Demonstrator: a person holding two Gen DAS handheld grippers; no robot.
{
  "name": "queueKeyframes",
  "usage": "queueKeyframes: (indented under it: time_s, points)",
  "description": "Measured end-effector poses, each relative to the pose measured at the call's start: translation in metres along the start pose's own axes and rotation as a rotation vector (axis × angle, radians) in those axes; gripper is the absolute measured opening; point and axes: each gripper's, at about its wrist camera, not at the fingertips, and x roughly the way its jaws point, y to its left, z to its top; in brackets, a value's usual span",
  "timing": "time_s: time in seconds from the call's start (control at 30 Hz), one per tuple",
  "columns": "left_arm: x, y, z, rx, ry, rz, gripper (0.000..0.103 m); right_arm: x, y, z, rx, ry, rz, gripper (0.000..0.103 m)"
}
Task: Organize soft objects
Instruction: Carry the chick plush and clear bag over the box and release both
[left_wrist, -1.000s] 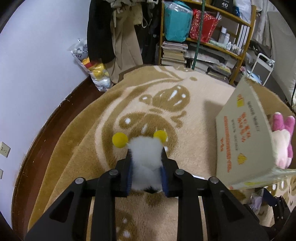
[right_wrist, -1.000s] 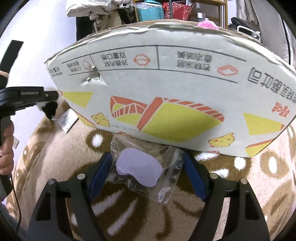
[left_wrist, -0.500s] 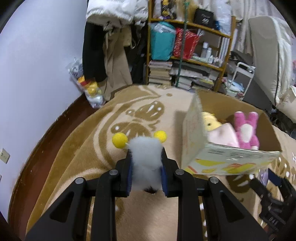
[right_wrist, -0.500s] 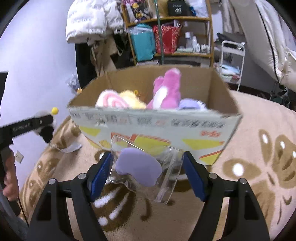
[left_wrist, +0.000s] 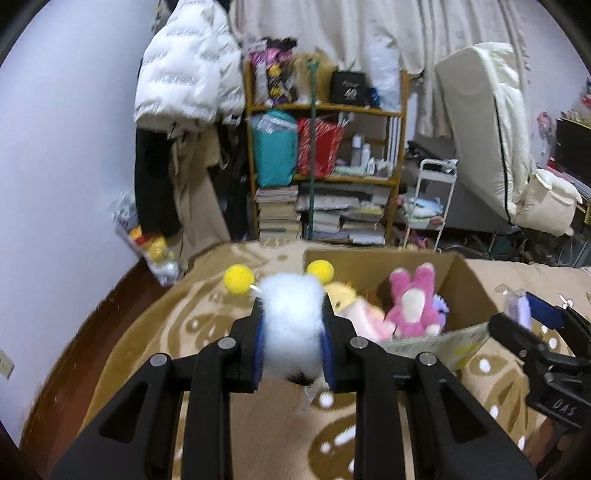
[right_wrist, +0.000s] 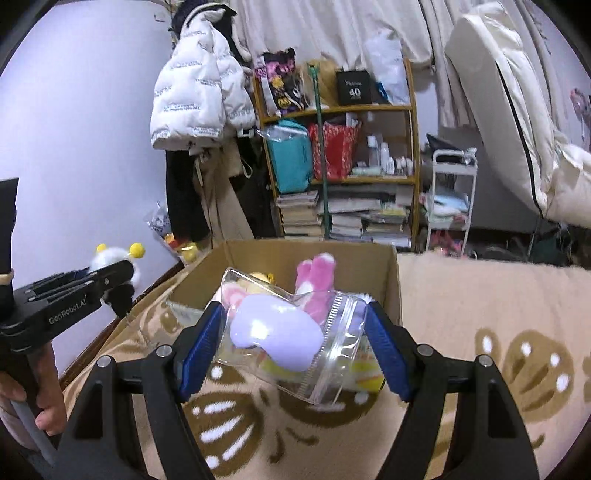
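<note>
My left gripper (left_wrist: 293, 347) is shut on a white fluffy plush toy (left_wrist: 291, 317) with two yellow pom-poms, held above the rug left of the box. My right gripper (right_wrist: 291, 350) is shut on a clear zip bag holding a lilac soft item (right_wrist: 275, 328), held in front of the box. The open cardboard box (right_wrist: 391, 280) stands on the rug and holds a pink plush rabbit (left_wrist: 412, 302), a yellow plush and a pink-and-white soft item. The left gripper and its white plush (right_wrist: 110, 258) show at the left of the right wrist view.
A tan patterned rug (left_wrist: 177, 325) covers the floor. A wooden shelf (left_wrist: 325, 173) with books and bags stands behind, with hanging coats (left_wrist: 184, 122) to its left, a white cart (left_wrist: 432, 199) and an upright mattress (left_wrist: 487, 129) to its right. A bag of toys (left_wrist: 151, 247) leans by the wall.
Both grippers have risen with their loads. The box front filled the right wrist view before; now I see into the box from above its rim.
</note>
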Motion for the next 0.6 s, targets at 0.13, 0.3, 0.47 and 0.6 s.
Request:
queueKeyframes:
  time_s: [0.13, 0.3, 0.47, 0.6]
  points:
    - [0.005, -0.010, 0.020, 0.021, -0.042, -0.011, 0.024, 0.008, -0.005, 0.009, -0.025, -0.023, -0.011, 0.081]
    - [0.007, -0.023, 0.043, 0.063, -0.060, -0.034, 0.024, 0.016, -0.016, 0.027, -0.042, -0.042, 0.000, 0.081]
    - [0.021, -0.028, 0.048, 0.051, -0.038, -0.040, 0.024, 0.028, -0.029, 0.038, -0.076, -0.045, -0.006, 0.081]
    - [0.045, -0.034, 0.041, 0.041, 0.018, -0.044, 0.024, 0.046, -0.039, 0.038, -0.071, -0.009, 0.012, 0.081]
